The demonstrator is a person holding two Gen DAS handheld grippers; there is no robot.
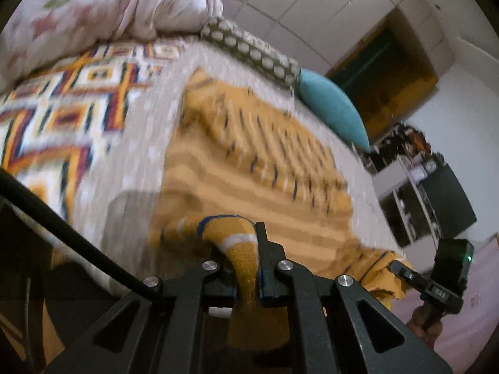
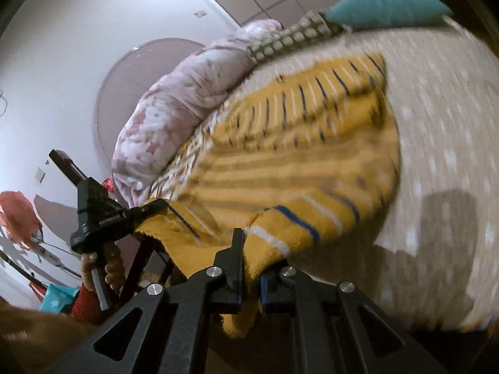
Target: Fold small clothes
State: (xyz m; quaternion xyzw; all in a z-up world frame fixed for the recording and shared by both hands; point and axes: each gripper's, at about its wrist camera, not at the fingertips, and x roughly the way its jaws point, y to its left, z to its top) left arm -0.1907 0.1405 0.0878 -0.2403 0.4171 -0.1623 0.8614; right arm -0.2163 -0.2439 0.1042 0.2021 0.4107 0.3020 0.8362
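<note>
A mustard-yellow knitted garment (image 1: 249,168) with white and dark blue stripes lies on the bed, its near edge lifted at two points. In the left wrist view my left gripper (image 1: 240,244) is shut on a bunched fold of that near edge, which hangs down between the fingers. At the right, my right gripper (image 1: 399,268) pinches the other near corner. In the right wrist view my right gripper (image 2: 254,255) is shut on a striped hem of the garment (image 2: 296,162). My left gripper (image 2: 154,206) holds the far corner at the left, carried by a hand (image 2: 107,268).
The bed has a beige dotted cover (image 2: 443,155) and a colourful geometric blanket (image 1: 62,103). A pink floral duvet (image 1: 109,6), a dotted pillow (image 1: 249,50) and a teal pillow (image 1: 333,106) lie along the far side. Cluttered shelves (image 1: 421,187) stand beyond the bed's right end.
</note>
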